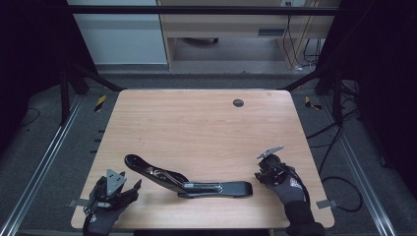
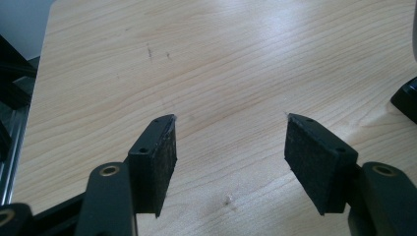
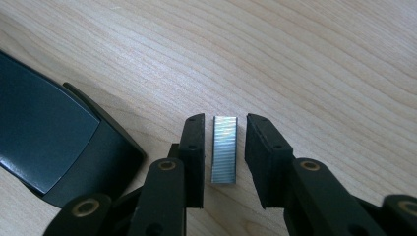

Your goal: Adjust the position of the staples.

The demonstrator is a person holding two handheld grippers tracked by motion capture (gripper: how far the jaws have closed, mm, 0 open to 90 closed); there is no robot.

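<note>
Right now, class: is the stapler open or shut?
Open: the stapler's top arm is swung back and raised, away from its base lying flat on the table.

Most of the table (image 1: 206, 123) is open wood, so you can sweep across the far half freely; there's just a small dark round spot (image 1: 238, 103) near the back edge. The real blocker is the opened black stapler (image 1: 187, 181) stretched along the near edge between your hands. By your right tongs (image 3: 225, 152), its black end (image 3: 54, 147) crowds one side, with a staple strip (image 3: 224, 149) sitting between the jaws.
</note>
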